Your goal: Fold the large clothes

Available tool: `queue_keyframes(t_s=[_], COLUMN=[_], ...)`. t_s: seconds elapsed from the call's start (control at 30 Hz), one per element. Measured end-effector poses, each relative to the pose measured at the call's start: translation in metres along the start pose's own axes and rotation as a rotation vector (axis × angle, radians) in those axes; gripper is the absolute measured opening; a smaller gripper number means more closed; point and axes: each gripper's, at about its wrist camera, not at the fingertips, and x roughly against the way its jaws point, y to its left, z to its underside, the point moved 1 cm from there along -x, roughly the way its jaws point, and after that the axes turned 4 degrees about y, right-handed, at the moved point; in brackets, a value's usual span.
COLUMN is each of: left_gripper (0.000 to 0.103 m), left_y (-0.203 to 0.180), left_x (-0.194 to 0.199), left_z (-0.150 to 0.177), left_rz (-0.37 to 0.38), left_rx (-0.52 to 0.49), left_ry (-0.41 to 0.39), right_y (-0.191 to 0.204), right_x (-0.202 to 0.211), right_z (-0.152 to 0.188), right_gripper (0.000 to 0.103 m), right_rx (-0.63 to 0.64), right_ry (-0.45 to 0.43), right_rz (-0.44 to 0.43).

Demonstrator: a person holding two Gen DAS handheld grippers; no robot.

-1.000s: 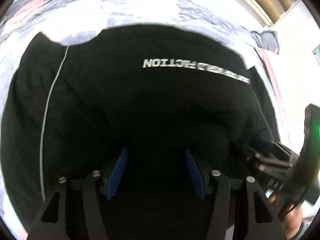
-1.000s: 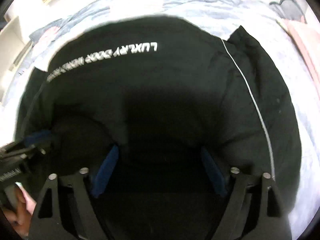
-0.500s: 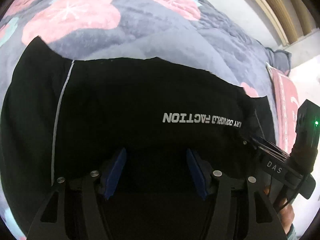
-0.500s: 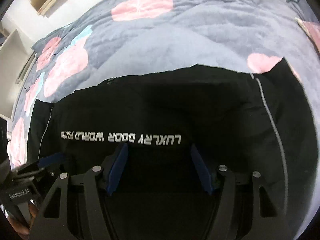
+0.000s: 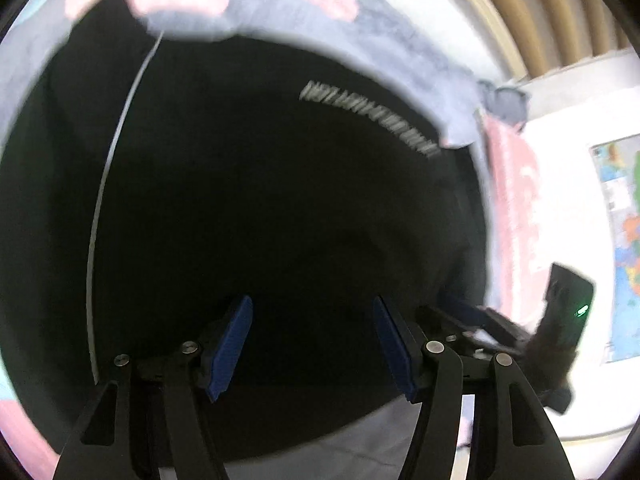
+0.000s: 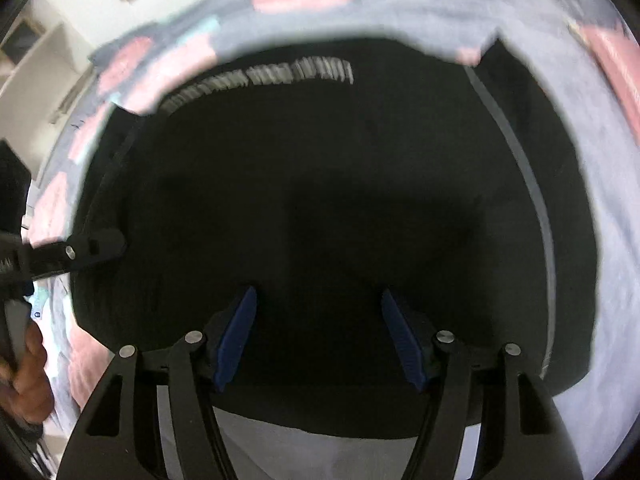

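A large black garment lies spread on the bed, with blurred white lettering near its far edge and a thin white stripe down its left side. My left gripper hovers over its near part, blue pads wide apart and pressing on nothing. In the right wrist view the same garment fills the frame, with its lettering and a stripe on the right. My right gripper stands open above the near hem. The garment's near edge shows just below both pairs of pads.
A grey blanket with pink patches covers the bed under the garment. A pink cloth lies at the right, with a wall map and curtain beyond. A person's hand holds the other gripper at the left.
Both views swung forward over the bed and back; the lettering came close, then went far again. The right jaws narrowed a little. The garment's near hem now shows under both grippers.
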Motion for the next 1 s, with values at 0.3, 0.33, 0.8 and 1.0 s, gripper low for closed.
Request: queue_keyframes(t_s=[0.3,0.33,0.8,1.0], left_gripper=[0.064,0.064,0.065,0.065], left_y=[-0.012,-0.009,0.114,0.157], left_x=[0.033,0.044,0.144,0.125], left_z=[0.019,0.023,0.014,-0.005], left_rz=[-0.119,-0.119,-0.134,-0.009], left_rx=[-0.055,-0.058,0.196,0.310], left_ry=[-0.063,-0.078,-0.197,-0.167], right_y=[-0.010,-0.016,-0.154,-0.179], right_x=[0.017,0.024,0.078,0.046], right_z=[-0.003,-0.003,-0.048,-0.068], right_gripper=[0.071,0.071,0.084,0.084], right_rx=[-0.049,-0.060,-0.223,-0.181], right_ry=[0.008,-0.006,-0.150,-0.074], right_rz=[-0.045,-0.052,0.062,0.028])
